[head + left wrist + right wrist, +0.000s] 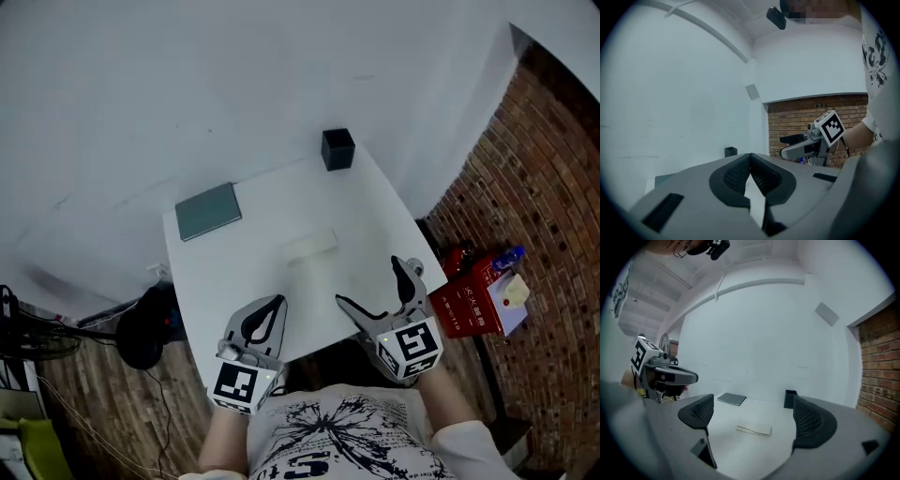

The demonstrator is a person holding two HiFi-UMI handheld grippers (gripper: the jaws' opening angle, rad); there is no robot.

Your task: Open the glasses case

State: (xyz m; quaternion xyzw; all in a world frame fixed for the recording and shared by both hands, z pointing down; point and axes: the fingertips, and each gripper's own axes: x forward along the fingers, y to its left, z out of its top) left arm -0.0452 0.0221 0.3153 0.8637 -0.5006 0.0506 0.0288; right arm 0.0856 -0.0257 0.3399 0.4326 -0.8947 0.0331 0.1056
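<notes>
The glasses case (309,247) is a pale, flat, closed box lying near the middle of the white table (375,202). In the right gripper view the case (753,429) lies on the table ahead of and between the two jaws. My right gripper (373,284) is open at the table's near edge, a short way from the case and touching nothing. My left gripper (272,307) hovers at the near-left edge, shut and empty. In its own view, the left gripper (750,157) has its pads pressed together.
A grey flat pad (208,211) lies at the table's far left. A small black box (337,148) stands at the far corner. A red carton (469,295) sits on the floor at the right by the brick wall (544,187), and a black round object (145,328) at the left.
</notes>
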